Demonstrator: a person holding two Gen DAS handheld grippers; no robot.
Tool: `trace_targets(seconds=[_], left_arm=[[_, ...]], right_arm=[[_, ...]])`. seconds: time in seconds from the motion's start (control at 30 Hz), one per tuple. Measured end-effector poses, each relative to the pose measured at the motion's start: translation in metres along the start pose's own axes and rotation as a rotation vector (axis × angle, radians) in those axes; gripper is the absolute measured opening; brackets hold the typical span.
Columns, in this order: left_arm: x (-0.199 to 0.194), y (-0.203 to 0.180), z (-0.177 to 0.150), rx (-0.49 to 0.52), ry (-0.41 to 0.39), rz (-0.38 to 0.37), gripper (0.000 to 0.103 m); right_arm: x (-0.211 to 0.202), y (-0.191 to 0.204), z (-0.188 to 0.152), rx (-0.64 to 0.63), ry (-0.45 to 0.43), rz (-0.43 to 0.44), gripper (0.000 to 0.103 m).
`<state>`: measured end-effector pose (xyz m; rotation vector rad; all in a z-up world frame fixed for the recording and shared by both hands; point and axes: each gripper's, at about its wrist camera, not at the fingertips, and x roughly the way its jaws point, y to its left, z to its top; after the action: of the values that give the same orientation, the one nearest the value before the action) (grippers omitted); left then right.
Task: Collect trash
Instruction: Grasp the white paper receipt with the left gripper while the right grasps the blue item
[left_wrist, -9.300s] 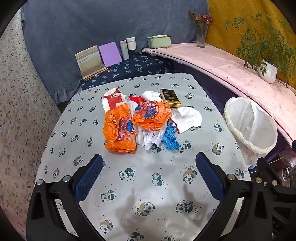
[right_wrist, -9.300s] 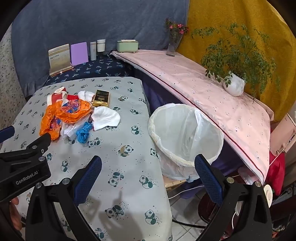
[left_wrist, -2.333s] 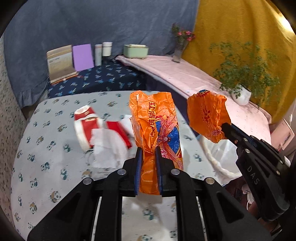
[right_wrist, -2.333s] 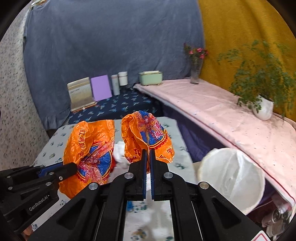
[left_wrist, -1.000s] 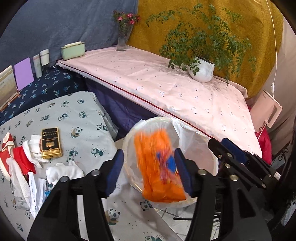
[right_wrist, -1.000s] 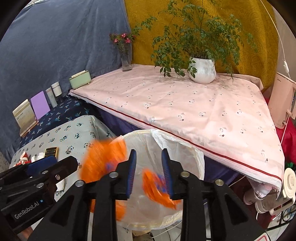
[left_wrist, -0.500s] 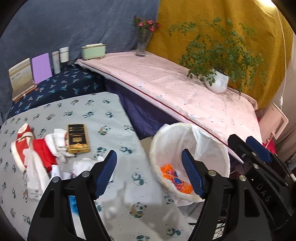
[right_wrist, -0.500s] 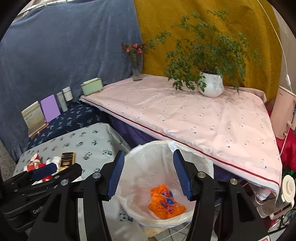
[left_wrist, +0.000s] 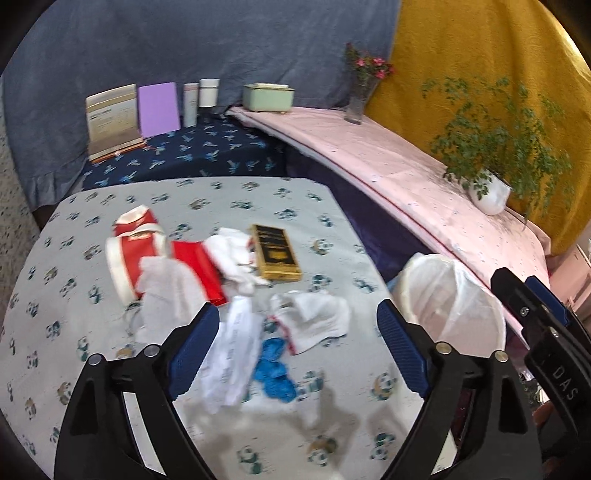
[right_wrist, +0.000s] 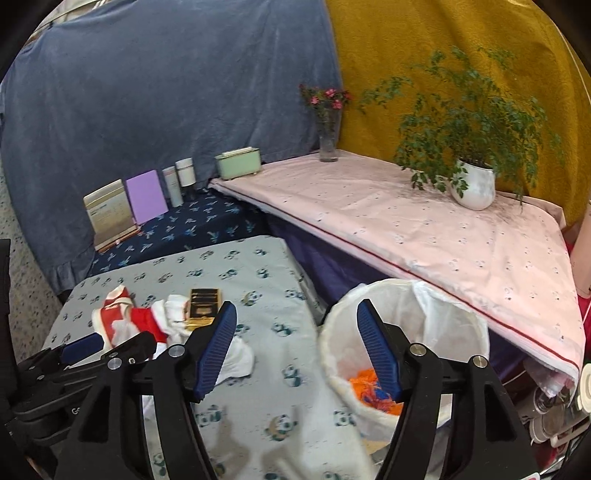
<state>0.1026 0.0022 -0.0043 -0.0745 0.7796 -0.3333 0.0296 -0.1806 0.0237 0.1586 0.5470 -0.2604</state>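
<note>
Orange wrappers now in bin; both hand-held grippers, left and right, just opened, empty. Pile dead ahead of left, nearer; long axis runs away.

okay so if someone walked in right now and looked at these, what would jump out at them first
Probably the heap of litter on the panda-print table: a red and white wrapper, crumpled white papers, a blue scrap and a gold box. Next, the white-lined bin beside the table, with orange wrappers at its bottom. Both tongs, left and right, hang open and empty.
</note>
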Motion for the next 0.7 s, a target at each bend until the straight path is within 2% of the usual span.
trace_targets(seconds=[0.23,0.5,0.57,0.7], left_arm=[[0.008,0.041,-0.022,-0.038,0.075,0.041,0.085],[0.037,0.058,-0.049,-0.034,0.182,0.054,0.085],[0.044,0.058,-0.053,-0.03,0.201,0.053,0.082],[0.061,0.059,-0.054,-0.029,0.239,0.041,0.069]], right_arm=[[0.01,0.039,-0.022,-0.031,0.058,0.05,0.069],[0.025,0.065,-0.052,-0.07,0.136,0.081,0.069],[0.029,0.067,-0.057,-0.074,0.15,0.08,0.069],[0.037,0.068,-0.064,-0.075,0.172,0.083,0.069]])
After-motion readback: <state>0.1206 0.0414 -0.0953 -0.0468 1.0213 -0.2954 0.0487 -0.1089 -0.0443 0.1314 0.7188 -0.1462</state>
